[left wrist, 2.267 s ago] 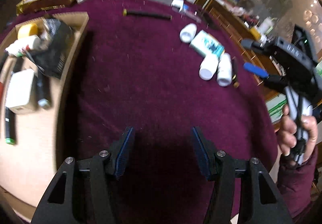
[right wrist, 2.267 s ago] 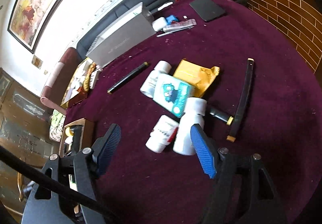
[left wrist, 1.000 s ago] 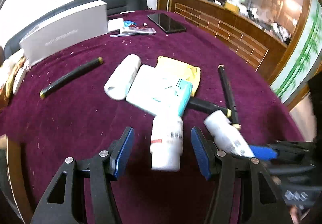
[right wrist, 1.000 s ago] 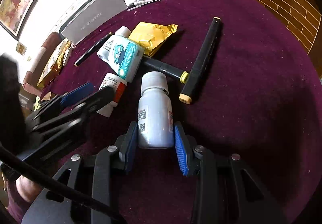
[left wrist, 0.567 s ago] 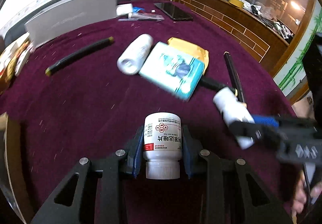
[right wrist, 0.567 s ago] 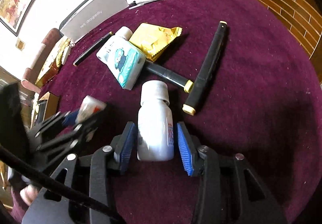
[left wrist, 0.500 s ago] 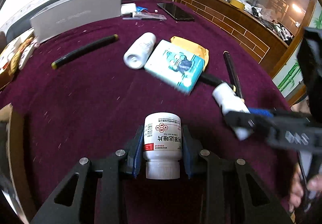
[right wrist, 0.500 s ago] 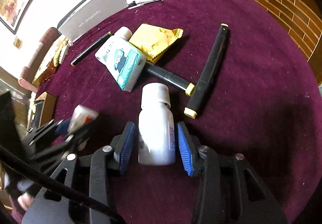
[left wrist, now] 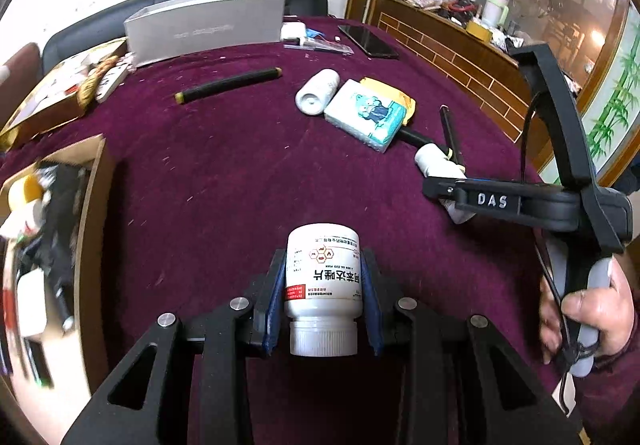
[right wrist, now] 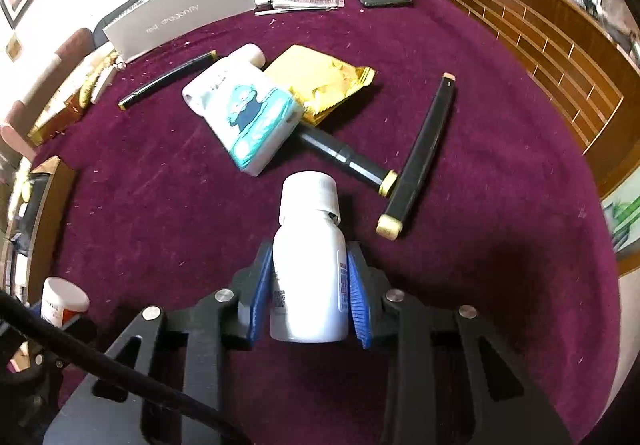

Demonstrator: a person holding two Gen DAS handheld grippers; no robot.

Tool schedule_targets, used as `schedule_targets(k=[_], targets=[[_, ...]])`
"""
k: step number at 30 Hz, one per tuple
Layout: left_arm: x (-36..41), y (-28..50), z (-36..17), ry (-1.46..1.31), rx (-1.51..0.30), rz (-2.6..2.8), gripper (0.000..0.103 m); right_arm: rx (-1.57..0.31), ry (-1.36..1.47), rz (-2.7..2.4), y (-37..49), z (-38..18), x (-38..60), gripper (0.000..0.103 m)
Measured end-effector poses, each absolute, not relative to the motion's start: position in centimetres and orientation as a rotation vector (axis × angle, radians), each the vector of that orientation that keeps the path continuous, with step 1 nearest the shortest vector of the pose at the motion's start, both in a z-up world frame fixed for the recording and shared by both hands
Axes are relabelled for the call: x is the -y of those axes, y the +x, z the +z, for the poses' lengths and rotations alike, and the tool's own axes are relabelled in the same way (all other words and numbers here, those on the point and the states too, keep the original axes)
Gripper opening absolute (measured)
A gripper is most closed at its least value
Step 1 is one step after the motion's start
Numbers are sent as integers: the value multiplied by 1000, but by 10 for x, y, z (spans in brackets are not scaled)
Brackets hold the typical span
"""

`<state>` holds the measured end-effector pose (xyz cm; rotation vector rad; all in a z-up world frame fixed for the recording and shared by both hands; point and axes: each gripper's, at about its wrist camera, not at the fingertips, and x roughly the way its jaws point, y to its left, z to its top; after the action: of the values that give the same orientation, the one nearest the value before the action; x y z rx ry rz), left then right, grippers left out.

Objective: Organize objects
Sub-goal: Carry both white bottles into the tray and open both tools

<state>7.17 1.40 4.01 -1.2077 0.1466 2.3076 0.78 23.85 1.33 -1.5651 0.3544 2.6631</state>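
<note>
1. Over the maroon tablecloth, we now hold a bottle in each tool; a couple of seconds ago both sets of jaws stood wide and bare.
2. Our left gripper is clenched on the labelled pill bottle, cap toward the camera, carried off the pile toward the wooden box.
3. Our right gripper grips the plain white bottle, cap pointing forward, just beside the black marker.
4. That likely leaves boxing both next.
5. Readable writing: "DAS" on the right tool's arm, "red dragonfly" on the grey box; the bottle's Chinese label is too small to read reliably.
</note>
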Motion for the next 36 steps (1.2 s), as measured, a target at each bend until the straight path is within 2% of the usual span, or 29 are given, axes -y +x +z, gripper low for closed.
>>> schedule_targets(k=[10,20,36], targets=[[50,108,53,-1190,-22,2382,29,-468,-1600,2757,40,41,-207,32],[117,135,73,-1131,68,2509,29,-400,-1642,2897,61,66,-145,32],[228,113,67,-1149,189,2714,29,-268,-1813,3095,55,86,-13,33]])
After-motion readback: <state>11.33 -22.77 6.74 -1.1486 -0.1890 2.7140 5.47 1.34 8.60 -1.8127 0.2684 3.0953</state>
